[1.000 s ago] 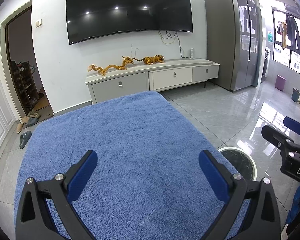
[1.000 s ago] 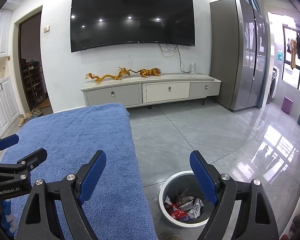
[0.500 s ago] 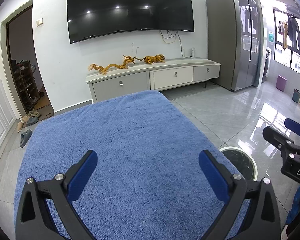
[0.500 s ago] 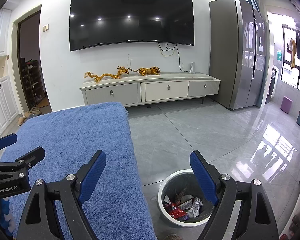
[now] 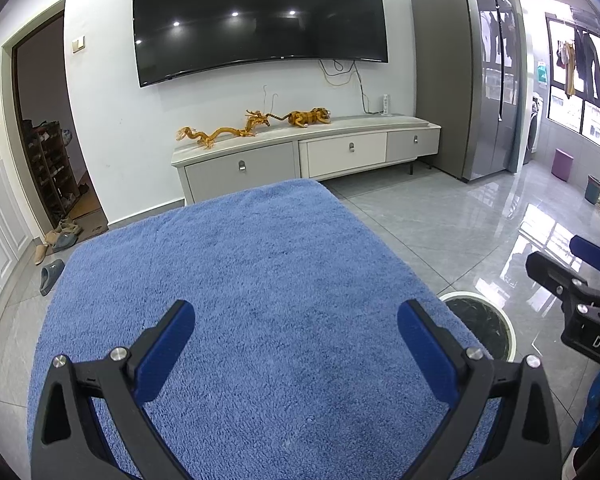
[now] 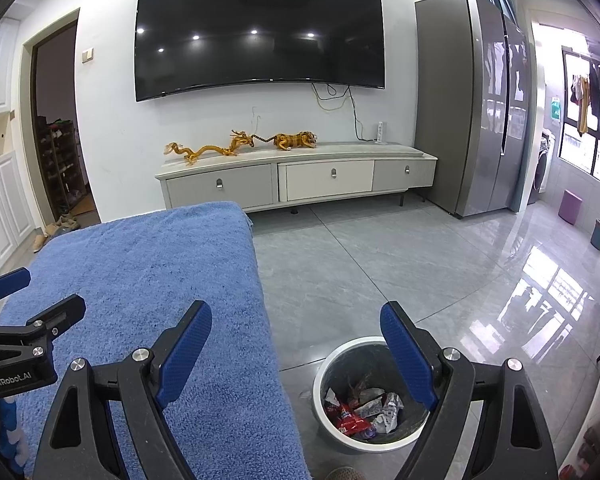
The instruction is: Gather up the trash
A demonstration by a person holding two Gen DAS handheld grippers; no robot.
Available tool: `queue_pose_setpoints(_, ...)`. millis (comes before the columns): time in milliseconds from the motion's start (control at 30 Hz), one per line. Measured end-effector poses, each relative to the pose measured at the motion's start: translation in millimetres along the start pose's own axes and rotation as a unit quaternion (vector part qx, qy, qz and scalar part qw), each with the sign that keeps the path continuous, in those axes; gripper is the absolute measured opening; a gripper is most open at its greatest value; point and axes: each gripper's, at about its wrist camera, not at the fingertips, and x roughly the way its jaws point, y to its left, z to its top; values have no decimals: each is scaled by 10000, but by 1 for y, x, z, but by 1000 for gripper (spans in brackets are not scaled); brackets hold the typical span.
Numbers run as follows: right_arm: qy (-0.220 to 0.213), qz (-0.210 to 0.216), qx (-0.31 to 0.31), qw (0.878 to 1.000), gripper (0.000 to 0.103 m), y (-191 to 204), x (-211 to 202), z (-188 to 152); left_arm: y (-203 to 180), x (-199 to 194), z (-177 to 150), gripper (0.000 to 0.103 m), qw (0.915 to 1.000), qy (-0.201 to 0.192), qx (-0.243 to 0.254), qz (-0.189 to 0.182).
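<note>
A white round trash bin (image 6: 322, 384) stands on the floor right of the blue-towelled table (image 6: 148, 280). It holds crumpled wrappers (image 6: 360, 408), red and silver. In the left wrist view the bin (image 5: 478, 322) shows at the table's right edge. My left gripper (image 5: 296, 342) is open and empty above the blue towel (image 5: 236, 280). My right gripper (image 6: 296, 350) is open and empty, over the table's right edge, with the bin under its right finger. Each gripper shows in the other's view, the left (image 6: 16, 328) and the right (image 5: 580, 284). No trash shows on the towel.
A TV cabinet (image 6: 296, 178) with golden dragon and tiger figures stands against the far wall under a big TV (image 6: 256, 28). A grey fridge (image 6: 472, 108) is at the right. Glossy grey floor tiles (image 6: 420, 264) spread to the right. Slippers (image 5: 50, 274) lie near the left doorway.
Both grippers stay open and empty. The views have shifted only slightly; the right wrist view has the bin a little more central.
</note>
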Motion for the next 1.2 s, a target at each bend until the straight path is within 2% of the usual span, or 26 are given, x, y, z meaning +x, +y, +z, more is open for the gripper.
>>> queue_pose_setpoints(1200,18,-42,25,10000,86,-7,-2,-6,1,5,-9,102,10000,46,10,-47)
